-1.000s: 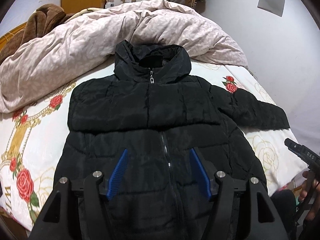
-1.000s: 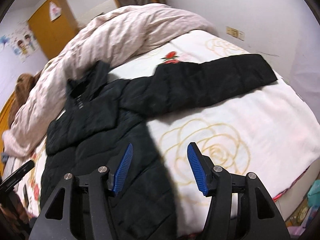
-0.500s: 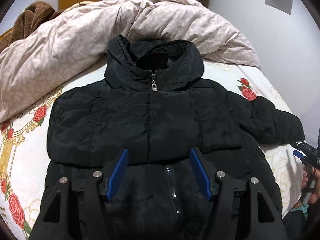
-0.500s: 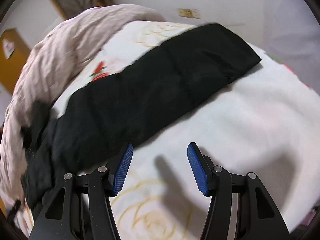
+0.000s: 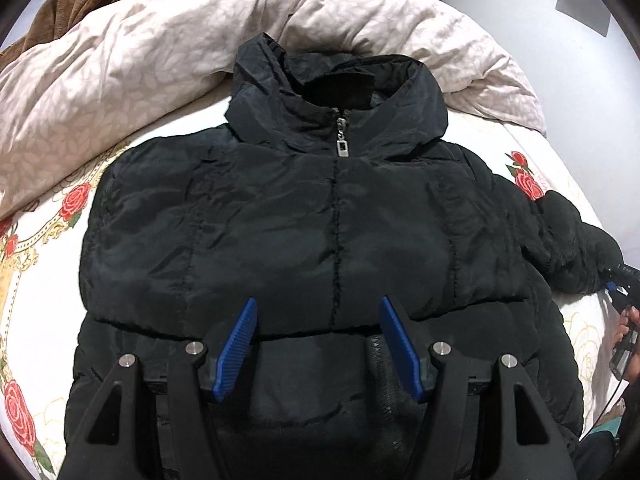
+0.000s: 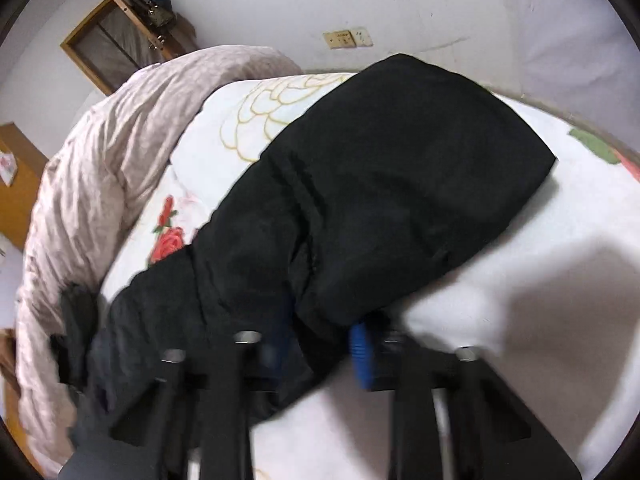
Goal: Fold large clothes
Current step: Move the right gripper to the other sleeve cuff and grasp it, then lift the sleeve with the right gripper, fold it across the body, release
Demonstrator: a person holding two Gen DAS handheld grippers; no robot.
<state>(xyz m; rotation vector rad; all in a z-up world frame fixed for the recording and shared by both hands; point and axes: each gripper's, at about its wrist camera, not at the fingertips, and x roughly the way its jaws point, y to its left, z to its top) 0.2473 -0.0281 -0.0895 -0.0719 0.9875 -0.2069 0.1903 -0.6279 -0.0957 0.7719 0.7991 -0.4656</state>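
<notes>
A black hooded puffer jacket (image 5: 336,220) lies face up and zipped on a bed sheet (image 5: 44,248) printed with red roses, its hood touching a rumpled pale quilt (image 5: 132,60) heaped at the far side of the jacket. One jacket sleeve is folded across the chest; the other sleeve (image 6: 384,184) stretches out over the sheet away from the jacket's body. The left gripper (image 5: 316,348) hangs over the jacket's lower front near the zip, its blue pads spread apart with nothing between them. The right gripper (image 6: 320,344), blurred in its own view, has just been closing and its blue pads pinch the near edge of the outstretched sleeve. Seen from the left wrist, a person's hand (image 5: 628,328) holds that tool at the sleeve's end.
</notes>
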